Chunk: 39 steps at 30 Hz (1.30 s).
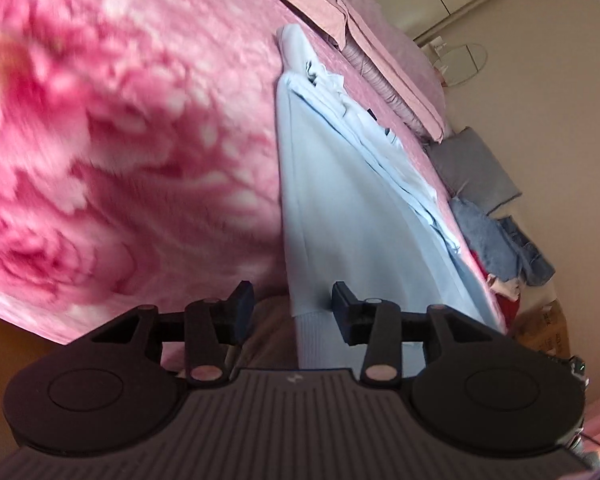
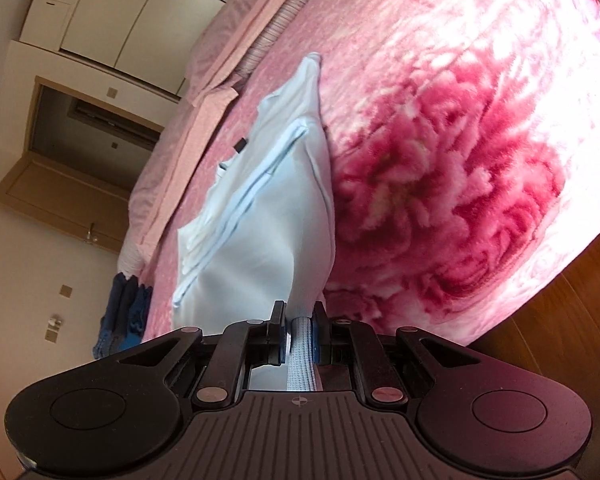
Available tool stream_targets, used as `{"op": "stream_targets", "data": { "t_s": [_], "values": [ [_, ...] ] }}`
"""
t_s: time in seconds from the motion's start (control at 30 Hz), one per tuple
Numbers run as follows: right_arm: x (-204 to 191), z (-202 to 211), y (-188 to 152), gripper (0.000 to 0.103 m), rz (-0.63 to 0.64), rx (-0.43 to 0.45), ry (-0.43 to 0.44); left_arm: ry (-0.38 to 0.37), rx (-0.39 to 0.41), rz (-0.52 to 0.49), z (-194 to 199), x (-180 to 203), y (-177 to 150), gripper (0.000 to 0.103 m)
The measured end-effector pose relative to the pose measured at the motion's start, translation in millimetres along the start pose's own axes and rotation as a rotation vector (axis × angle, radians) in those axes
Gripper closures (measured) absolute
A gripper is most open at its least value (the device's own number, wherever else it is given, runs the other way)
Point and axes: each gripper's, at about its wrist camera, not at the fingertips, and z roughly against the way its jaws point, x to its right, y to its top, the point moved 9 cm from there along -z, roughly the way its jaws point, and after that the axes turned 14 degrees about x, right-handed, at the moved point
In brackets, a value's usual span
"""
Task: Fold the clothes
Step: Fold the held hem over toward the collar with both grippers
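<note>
My pale blue knit sweater [image 2: 268, 216] on the pink floral fleece bed blanket [image 2: 440, 184].
My right hand-held gripper [image 2: 299, 334] pinches its ribbed hem; my left hand-held gripper [image 1: 293, 312] gapes around it.

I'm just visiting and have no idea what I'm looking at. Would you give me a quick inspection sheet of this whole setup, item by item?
Surface: a bed under a pink flowered blanket.
Job's things: one pale blue garment lying partly folded on the blanket.
Clutter: denim and red clothes heaped past the bed's far side; a grey pillow; dark blue clothes at the bed's edge.
Grippers: left gripper jaws apart, the garment's ribbed hem between them, not pinched; right gripper jaws closed on the ribbed hem.
Cables: nothing seen.
Surroundings: white wardrobe, open wooden door, wooden floor.
</note>
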Motion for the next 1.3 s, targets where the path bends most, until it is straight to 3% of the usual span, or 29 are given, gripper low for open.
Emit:
{"op": "stream_targets", "data": {
  "t_s": [0.07,0.13,0.17,0.4,0.6,0.87,1.03,1.13,1.3],
  "values": [
    [4.4,-1.5,-0.2,0.094,-0.006,-0.008,-0.012,-0.042,0.018,0.046,-5.5,-0.1,-0.1,0.066],
    [8.8,-4.2,-0.5,0.094,-0.012,-0.017,-0.023,-0.071,0.015,0.071,-12.5,1.0,1.6,0.075],
    [8.0,-4.1,-0.4,0.094,-0.011,-0.017,-0.022,-0.086,0.005,0.073,-15.5,2.5,2.6,0.097],
    [-9.5,3.6,1.6,0.094,0.006,0.006,0.006,-0.142,0.020,-0.022,1.7,30.3,21.7,0.100],
    [-28.5,31.3,2.7,0.095,0.008,0.022,0.049,-0.157,0.085,-0.015,44.9,43.2,37.1,0.100],
    [-40.1,73.6,-15.4,0.095,-0.011,-0.017,0.077,-0.126,0.044,0.052,90.2,47.5,5.7,0.100],
    [-42.2,65.6,-10.8,0.094,-0.020,-0.058,0.054,-0.140,0.047,0.092,73.4,57.8,30.2,0.099],
    [-62.8,46.4,18.9,0.094,-0.008,-0.041,0.097,-0.177,0.077,0.089,50.7,71.6,68.5,0.099],
    [-95.3,-13.5,94.3,0.094,0.004,0.024,0.141,-0.104,0.109,0.141,-13.8,57.9,118.2,0.096]
  ]
}}
